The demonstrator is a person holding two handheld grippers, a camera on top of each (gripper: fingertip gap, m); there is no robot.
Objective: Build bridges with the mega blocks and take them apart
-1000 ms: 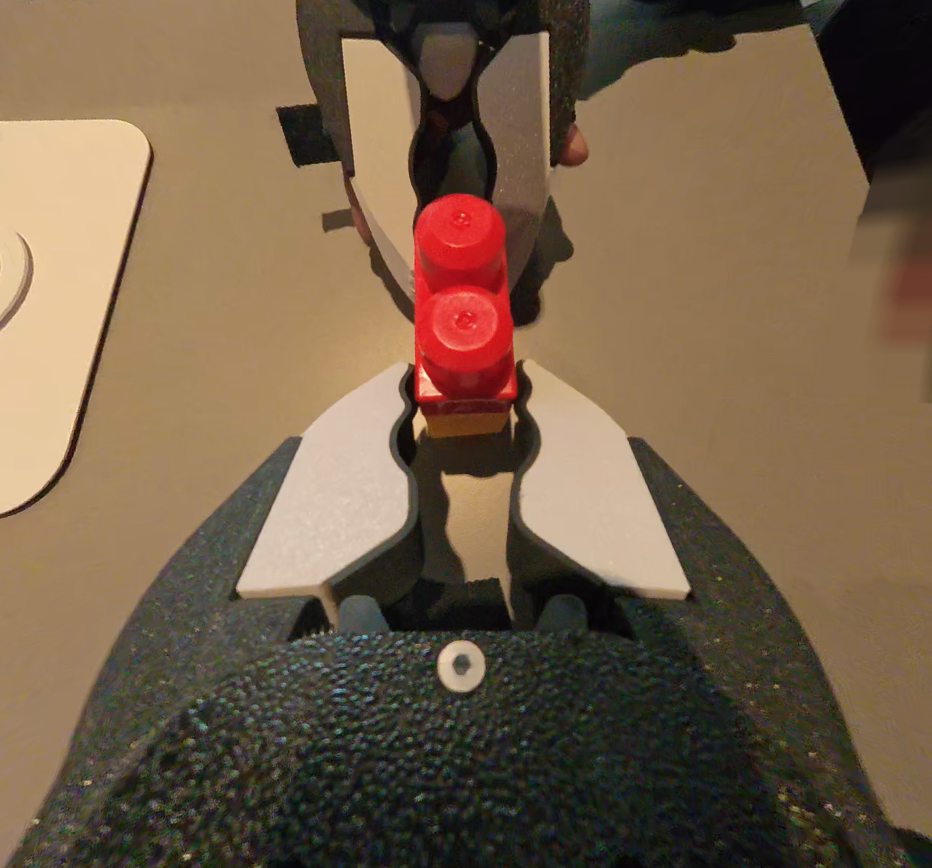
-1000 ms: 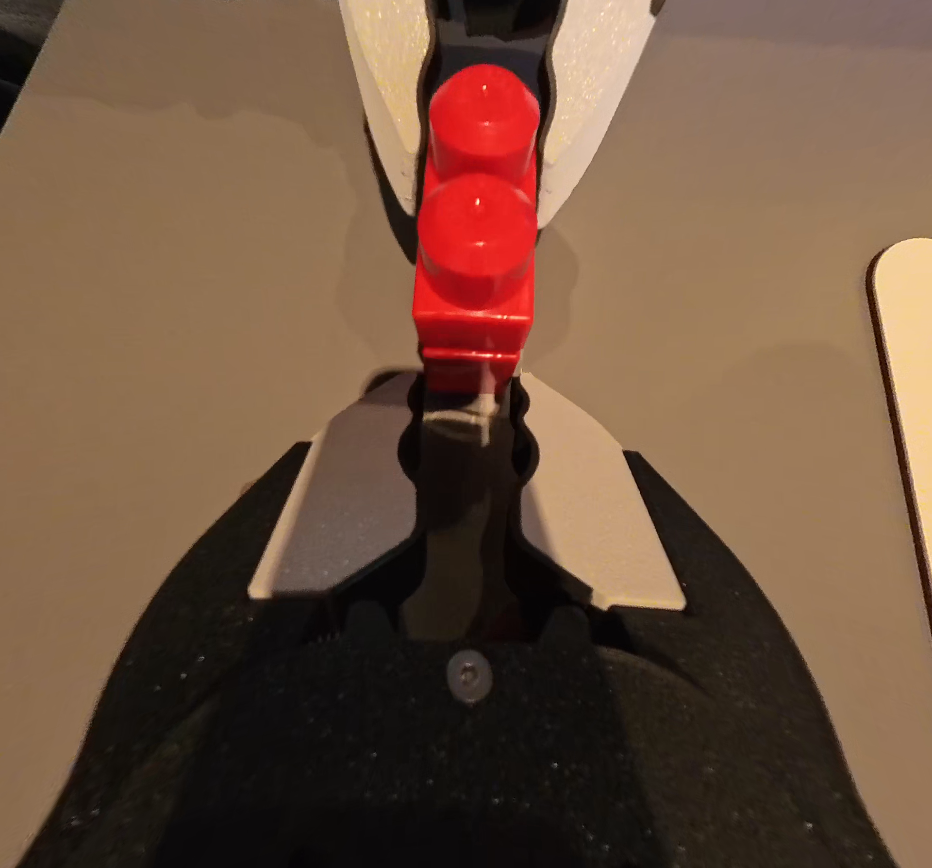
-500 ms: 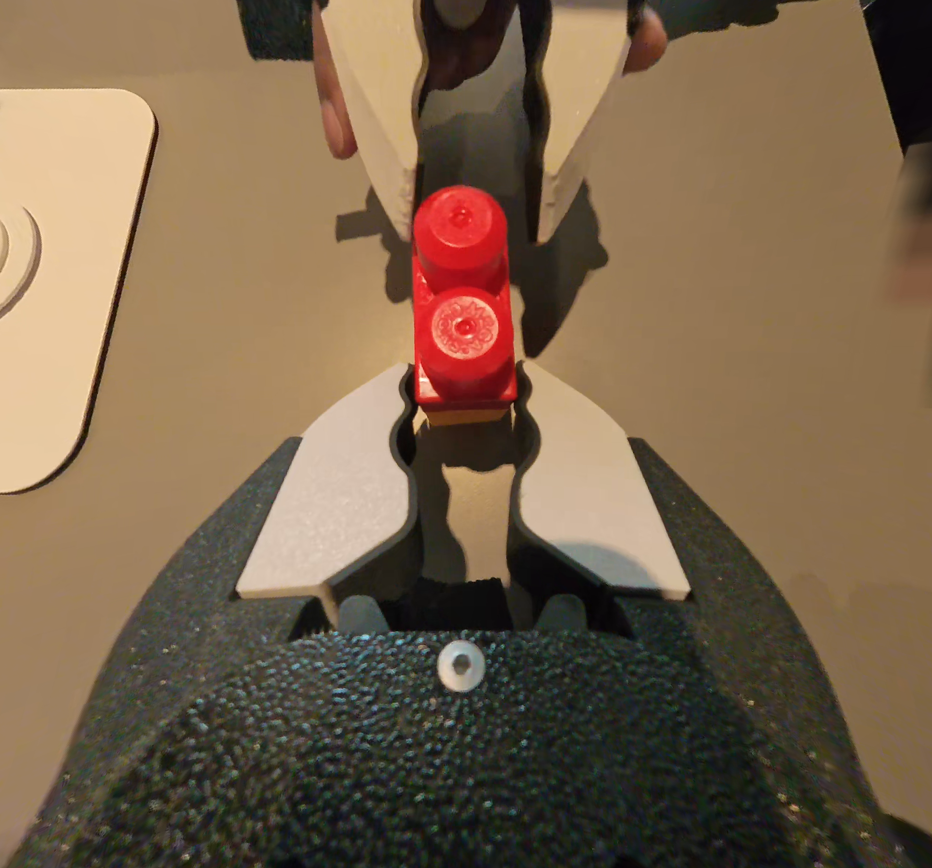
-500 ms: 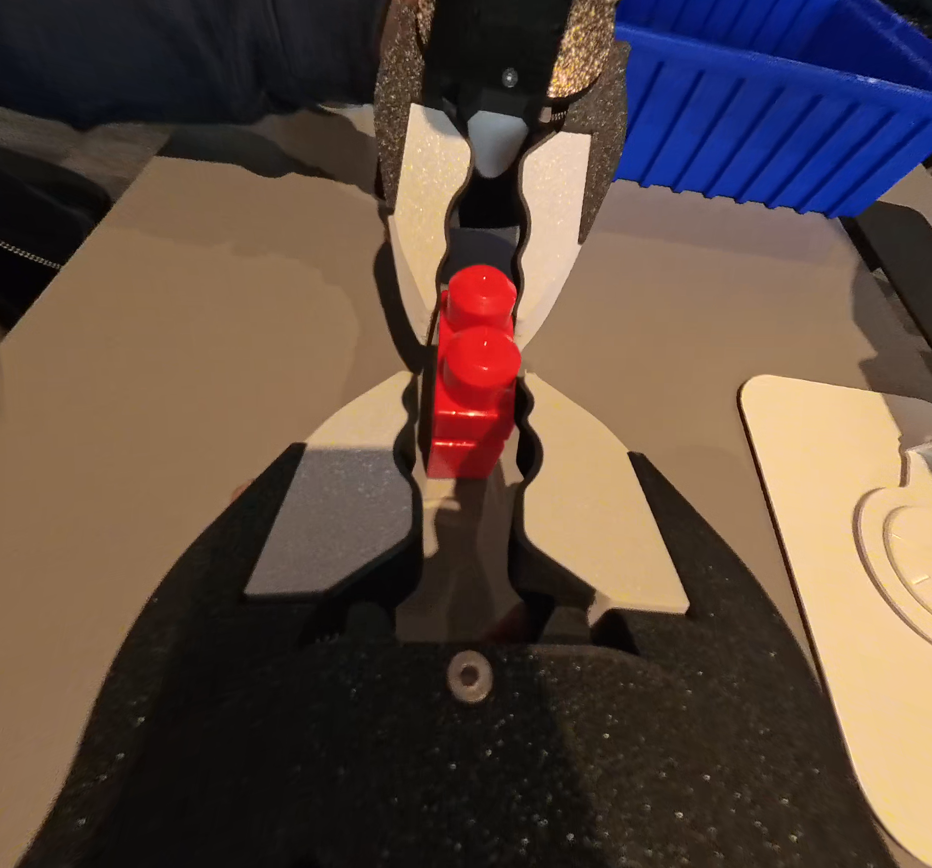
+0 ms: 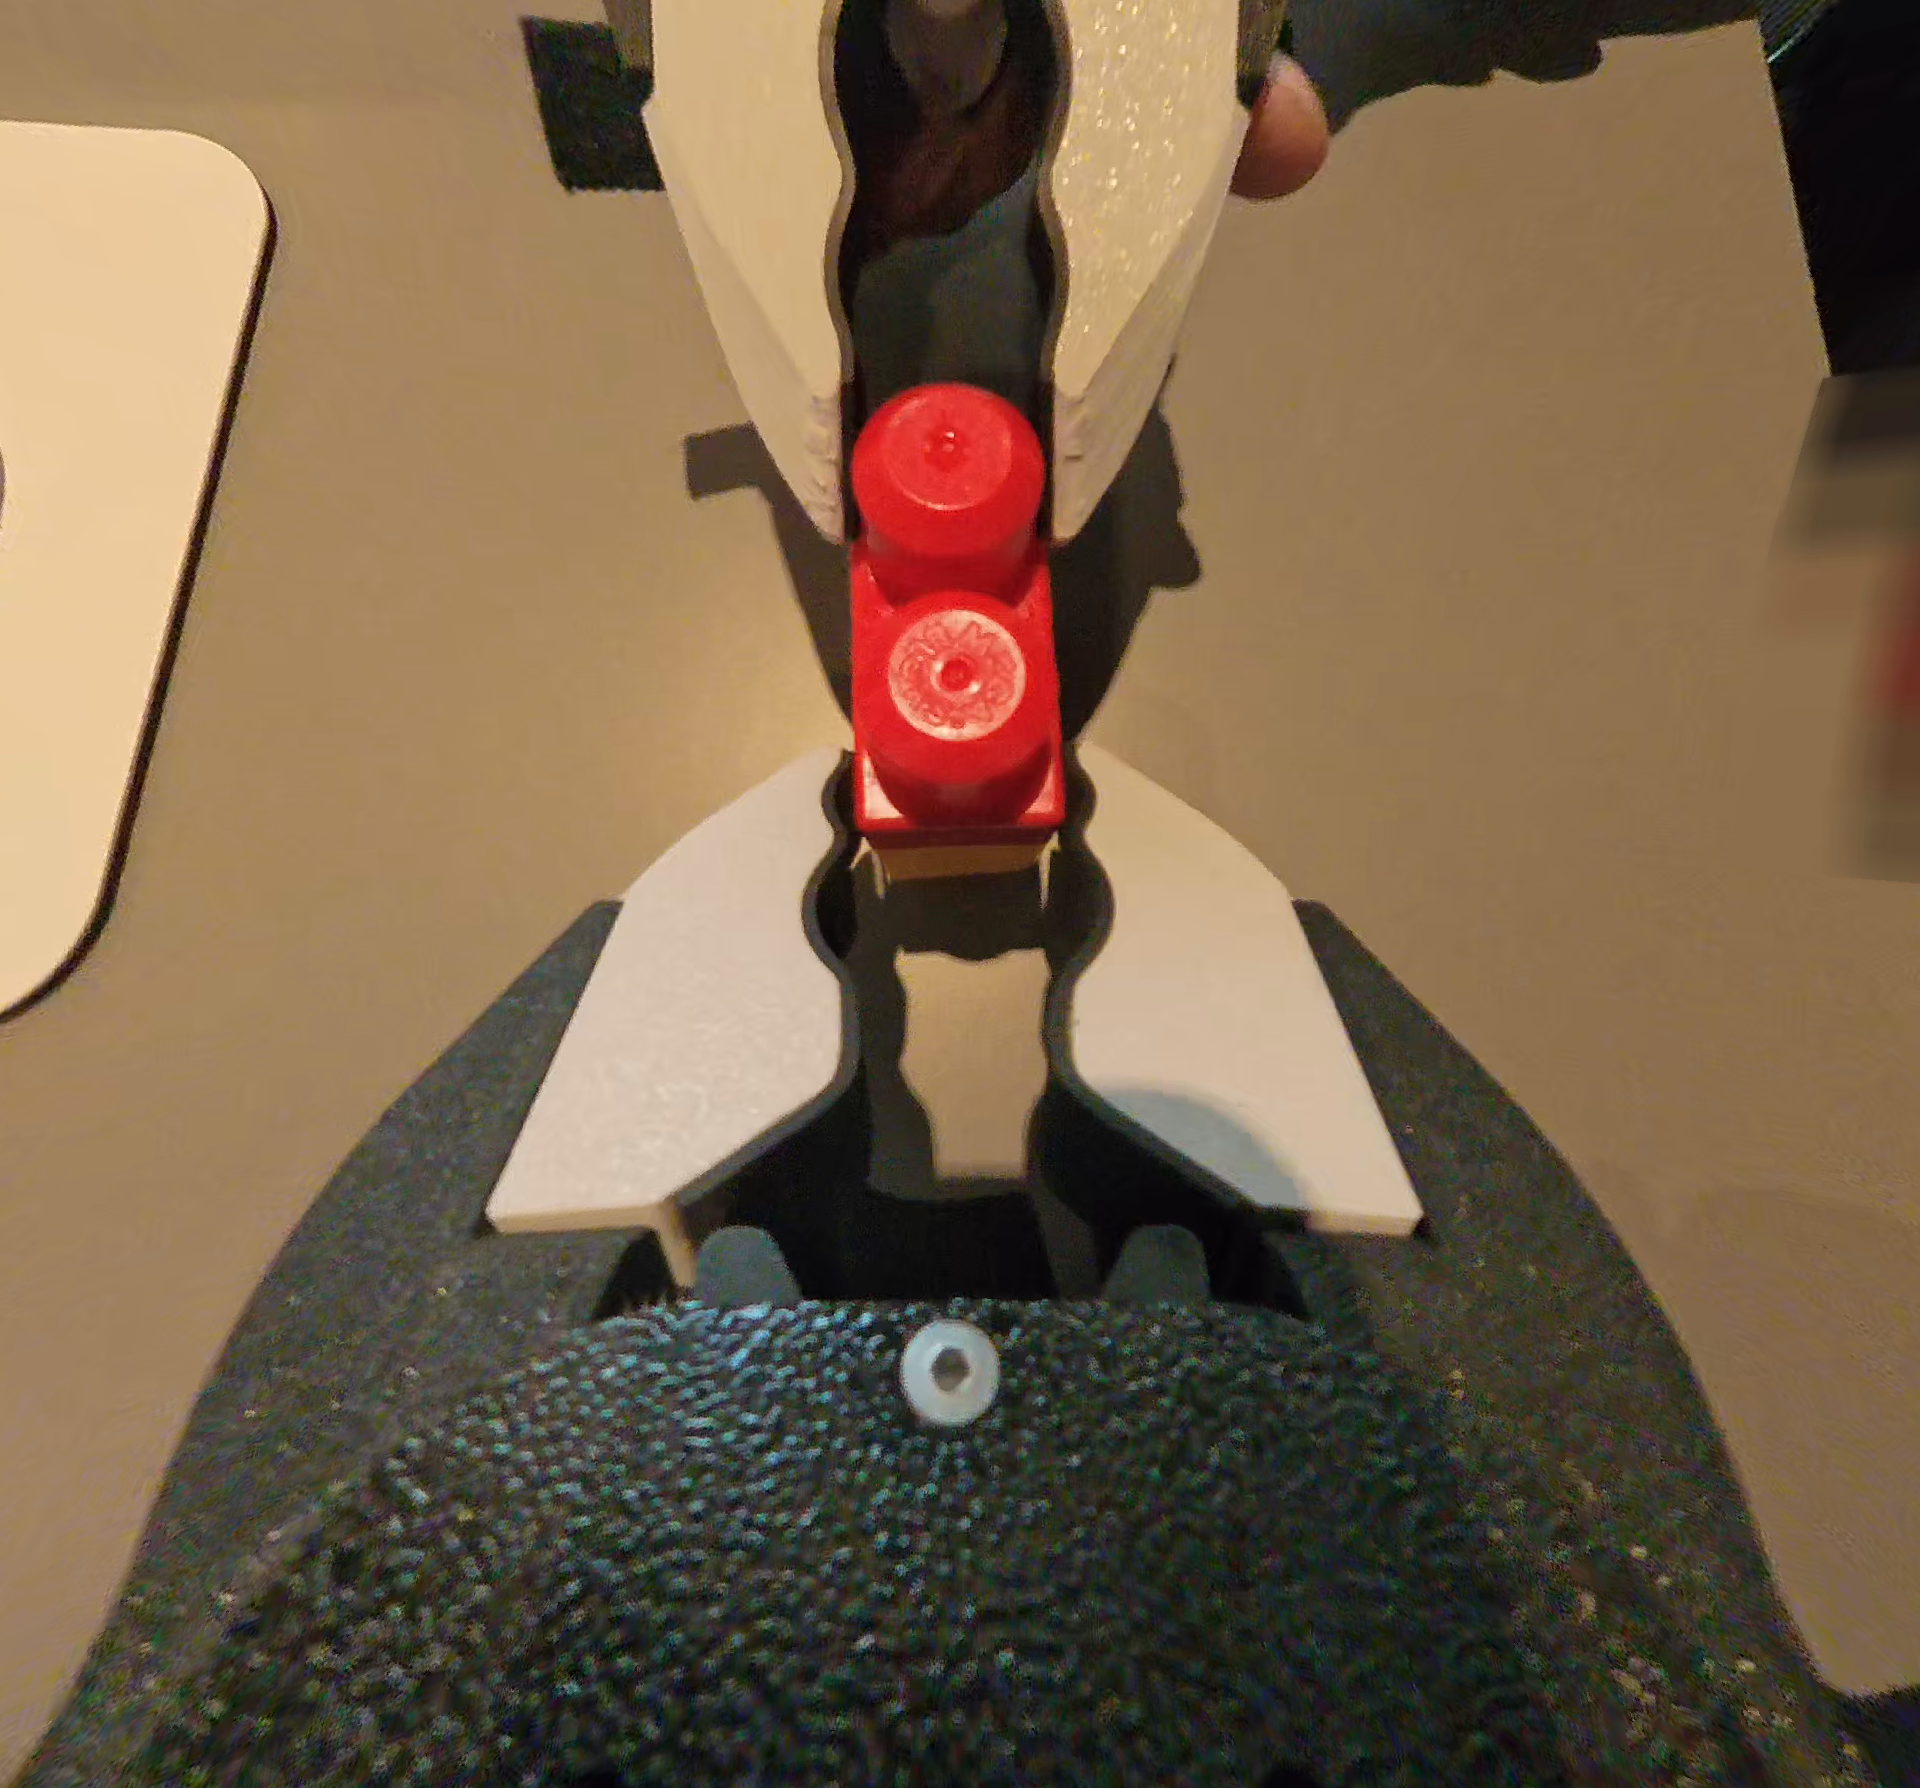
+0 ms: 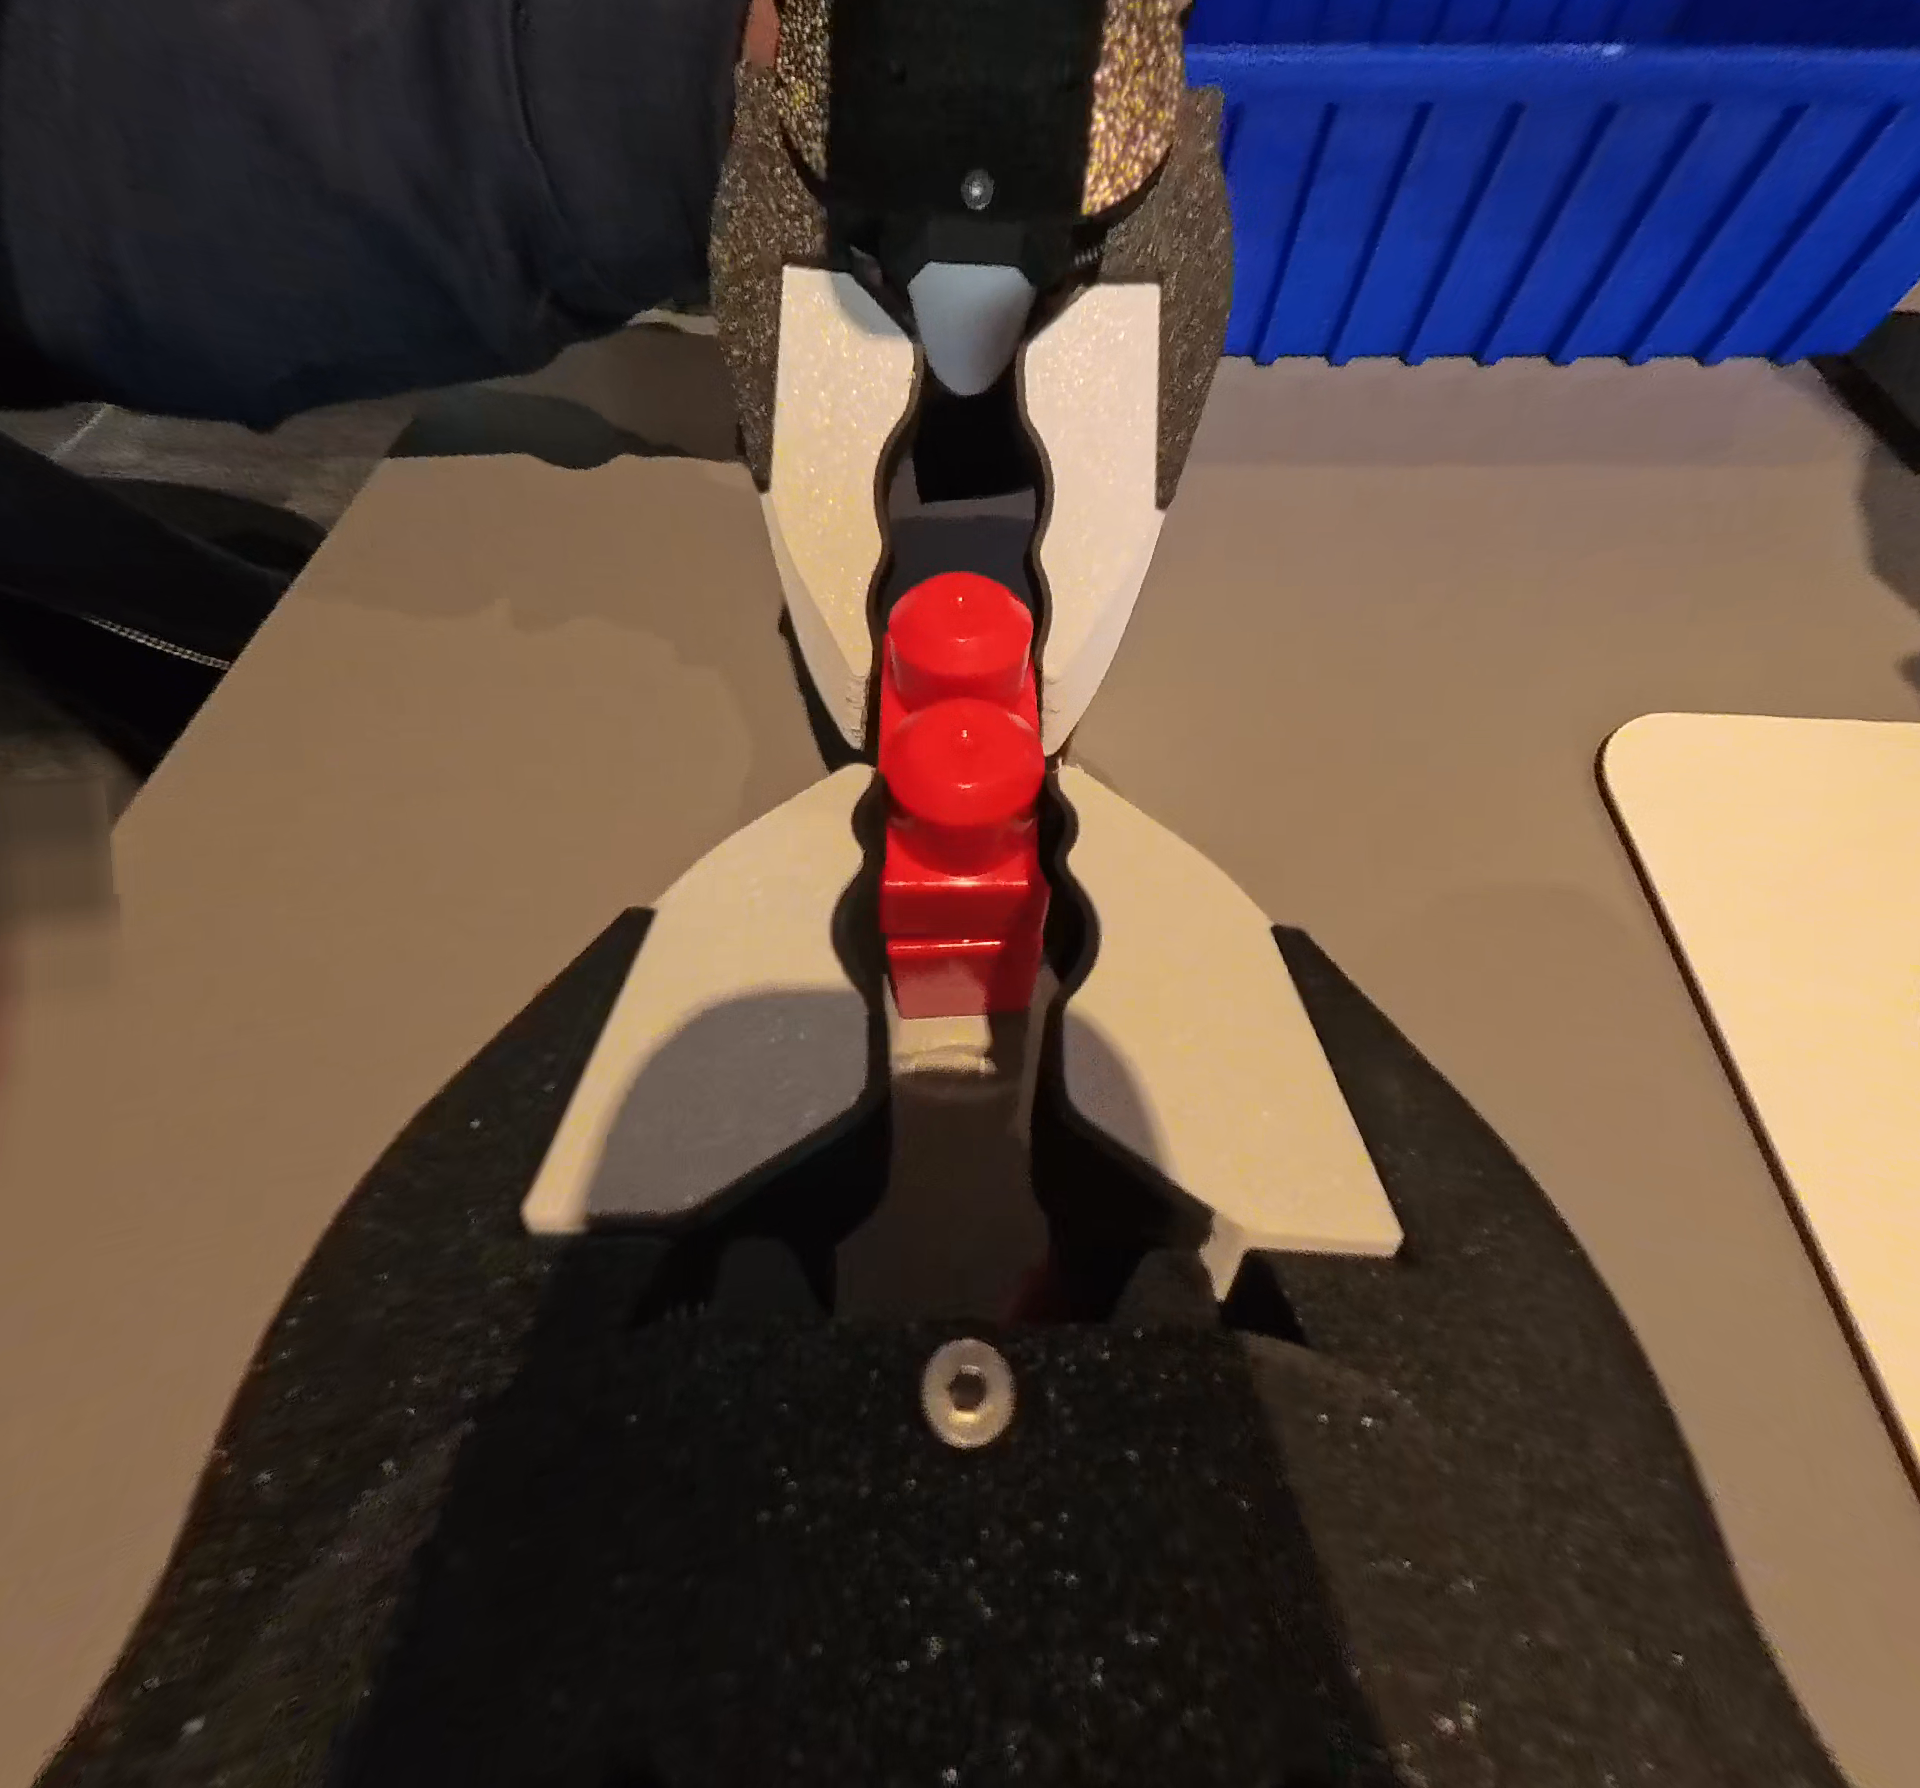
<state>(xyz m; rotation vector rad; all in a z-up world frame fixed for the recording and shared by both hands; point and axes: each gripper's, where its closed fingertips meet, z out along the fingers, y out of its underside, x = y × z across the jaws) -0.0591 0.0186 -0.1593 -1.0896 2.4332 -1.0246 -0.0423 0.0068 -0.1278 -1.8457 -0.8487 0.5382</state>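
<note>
Red mega block (image 5: 951, 689) with embossed stud, gripped endwise by left tongs (image 5: 951, 803) and right tongs (image 6: 961, 865)

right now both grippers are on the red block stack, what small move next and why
Probably lift the right gripper straight up while the left gripper holds: the red block sits on a tan block, each gripper clamping one end, so a gentle pull should separate them.

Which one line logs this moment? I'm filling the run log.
left gripper: shut on red block | right gripper: shut on red block, opposite end | block: above table | bin: behind
</note>
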